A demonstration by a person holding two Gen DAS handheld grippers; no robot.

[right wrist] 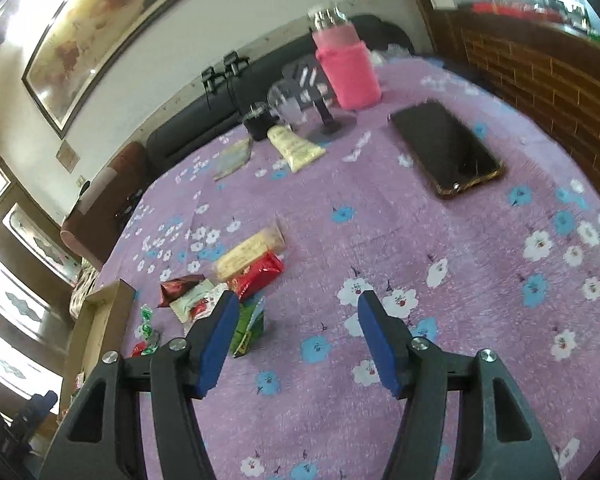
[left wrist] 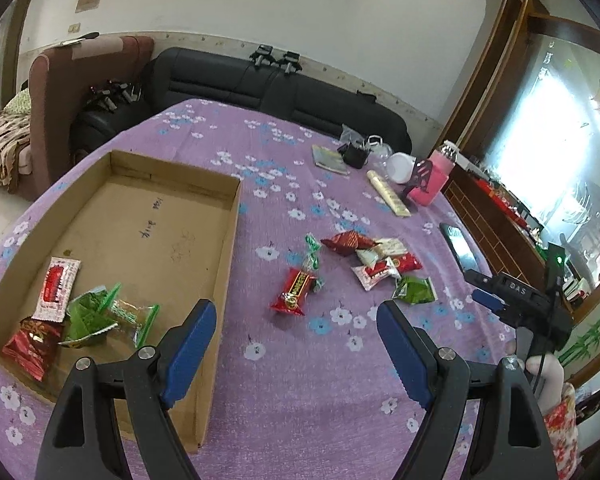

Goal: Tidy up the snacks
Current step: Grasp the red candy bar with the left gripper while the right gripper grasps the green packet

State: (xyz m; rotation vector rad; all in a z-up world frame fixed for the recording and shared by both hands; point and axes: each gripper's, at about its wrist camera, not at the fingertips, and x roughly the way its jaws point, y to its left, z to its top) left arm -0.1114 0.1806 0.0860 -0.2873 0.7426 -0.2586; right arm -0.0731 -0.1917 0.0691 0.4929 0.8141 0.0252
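Blue-padded, the left gripper (left wrist: 296,354) stands wide open and empty over the cardboard box (left wrist: 230,236)'s near corner. Four snacks already lie in the box at nine o'clock from it, among them a green packet (left wrist: 86,314). About seven more wait loose on the purple cloth (left wrist: 300,392) at one o'clock, the nearest a red candy (left wrist: 294,290). The right gripper (right wrist: 294,340), also parted and empty, hovers beside that pile (right wrist: 236,280), so roughly a third looks done.

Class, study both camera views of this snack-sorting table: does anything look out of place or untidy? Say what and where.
Several snack packets lie loose in a heap on the purple tablecloth, outside the cardboard box where others already sit. One red packet lies apart, nearer the box. Nothing looks spilled or damaged.
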